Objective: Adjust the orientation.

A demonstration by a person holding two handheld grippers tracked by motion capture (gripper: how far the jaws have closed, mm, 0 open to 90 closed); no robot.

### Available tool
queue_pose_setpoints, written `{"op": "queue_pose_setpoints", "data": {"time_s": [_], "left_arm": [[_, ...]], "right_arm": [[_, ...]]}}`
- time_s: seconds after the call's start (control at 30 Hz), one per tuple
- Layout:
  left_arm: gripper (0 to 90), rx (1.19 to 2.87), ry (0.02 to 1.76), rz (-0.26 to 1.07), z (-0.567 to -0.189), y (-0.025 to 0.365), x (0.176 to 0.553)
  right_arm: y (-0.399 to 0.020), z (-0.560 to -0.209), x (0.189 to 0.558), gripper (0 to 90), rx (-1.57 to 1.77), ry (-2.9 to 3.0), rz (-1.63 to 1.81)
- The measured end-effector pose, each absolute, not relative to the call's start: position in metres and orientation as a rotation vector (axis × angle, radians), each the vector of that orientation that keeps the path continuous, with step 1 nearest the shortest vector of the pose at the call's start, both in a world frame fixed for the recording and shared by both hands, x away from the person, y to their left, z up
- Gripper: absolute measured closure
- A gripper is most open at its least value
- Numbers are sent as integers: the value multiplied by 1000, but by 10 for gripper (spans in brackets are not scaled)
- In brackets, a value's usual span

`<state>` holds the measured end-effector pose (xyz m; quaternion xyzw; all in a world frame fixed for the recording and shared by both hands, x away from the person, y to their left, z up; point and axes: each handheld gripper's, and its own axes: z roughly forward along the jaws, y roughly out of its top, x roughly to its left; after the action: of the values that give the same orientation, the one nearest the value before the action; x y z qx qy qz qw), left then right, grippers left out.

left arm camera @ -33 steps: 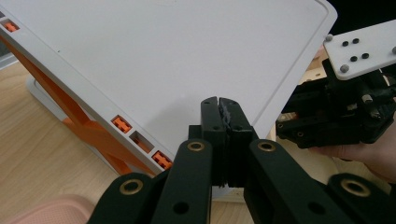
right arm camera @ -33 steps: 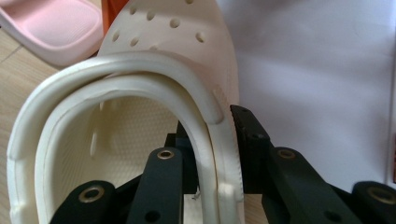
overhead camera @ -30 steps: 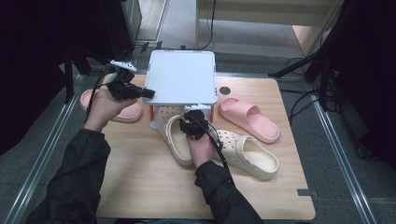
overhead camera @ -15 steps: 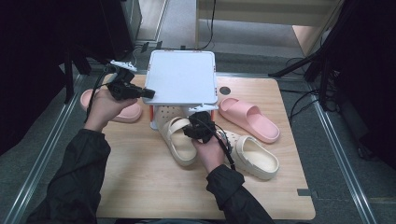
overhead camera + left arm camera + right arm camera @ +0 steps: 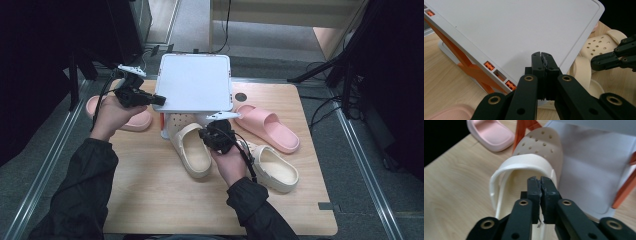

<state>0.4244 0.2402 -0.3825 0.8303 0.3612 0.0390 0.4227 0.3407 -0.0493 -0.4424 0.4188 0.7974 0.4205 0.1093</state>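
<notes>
Left gripper (image 5: pixel 159 100) held level in the raised left hand (image 5: pixel 111 112), jaws pressed together and empty. Right gripper (image 5: pixel 206 136) in the right hand (image 5: pixel 229 164), jaws just closed, meeting on nothing; both forearms dark-sleeved.

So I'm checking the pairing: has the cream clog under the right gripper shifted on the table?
Yes. The cream clog slid nearer the white rack, its toe now under it.

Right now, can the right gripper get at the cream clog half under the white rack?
Probably yes: the right gripper, jaws just closed on nothing, hangs right over the cream clog. Its heel end lies open; only the toe sits under the white rack.
</notes>
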Motion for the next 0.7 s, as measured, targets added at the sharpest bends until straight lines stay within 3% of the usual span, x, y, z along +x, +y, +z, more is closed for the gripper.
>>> {"op": "queue_pose_setpoints", "data": {"time_s": [0.3, 0.7], "left_arm": [[896, 2081, 907, 94, -382, 240, 424], [896, 2084, 904, 107, -382, 239, 423]], "right_arm": [[-59, -447, 318, 900, 1159, 2397, 1272], [-70, -479, 271, 899, 1137, 2454, 1268]]}}
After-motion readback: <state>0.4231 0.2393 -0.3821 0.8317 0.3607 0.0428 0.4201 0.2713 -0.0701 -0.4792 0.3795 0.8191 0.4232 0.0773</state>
